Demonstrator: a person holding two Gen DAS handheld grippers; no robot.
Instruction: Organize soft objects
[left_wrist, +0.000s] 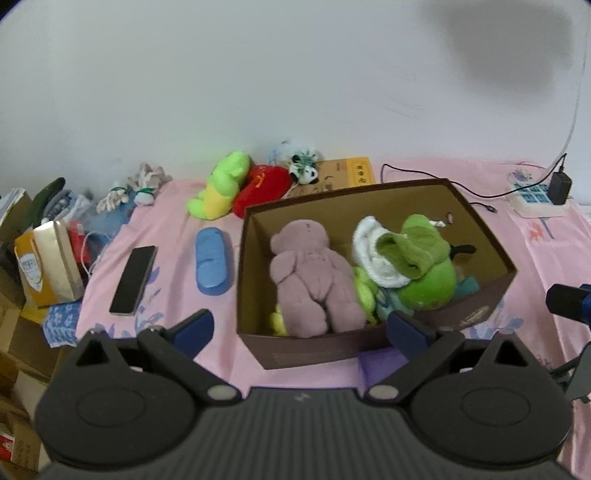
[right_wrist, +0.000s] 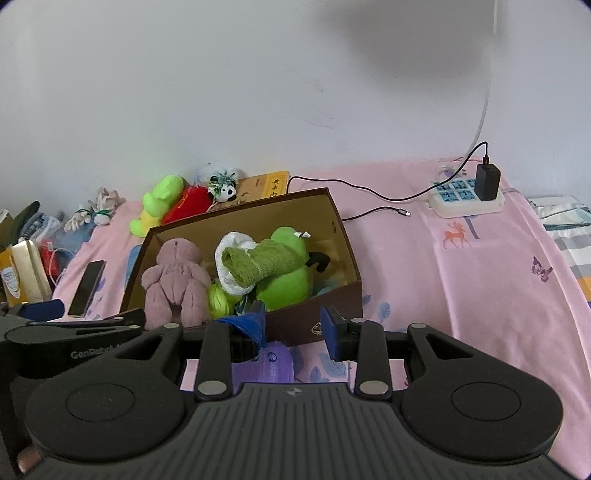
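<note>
The brown cardboard box (left_wrist: 332, 350) sat open on the pink bedsheet (right_wrist: 480, 277), holding a pile of soft things. A mauve teddy bear (left_wrist: 314, 273) lay face down along the box's left side. Beside it a big green plush (left_wrist: 432, 280) filled the right half, with a white knitted piece (left_wrist: 369, 251) and an olive-green sock (left_wrist: 410, 251) draped over it. A small lime-yellow plush (left_wrist: 364, 291) was wedged between the bear and the green plush.

Outside the box, toward the wall, a green-and-yellow plush (left_wrist: 218, 184) lay touching a red plush (left_wrist: 262, 188), with a small panda toy (left_wrist: 304, 171) just beside them and a tan book (left_wrist: 343, 175) behind the box's far edge. A blue slipper-shaped item (left_wrist: 212, 260) rested just left of the box, and a black phone (left_wrist: 133, 280) lay further left. A power strip (right_wrist: 467, 195) with a black charger plugged in sat well apart on the right, its cable (right_wrist: 369, 199) trailing across the sheet. A purple packet (right_wrist: 275, 363) lay at the box's near corner.

The left gripper (left_wrist: 299, 330) hung before the box's near wall, its jaws spread wide and holding nothing. The right gripper (right_wrist: 293, 326) hovered near the box's front right corner, its jaws released and partly open, with nothing between them.
</note>
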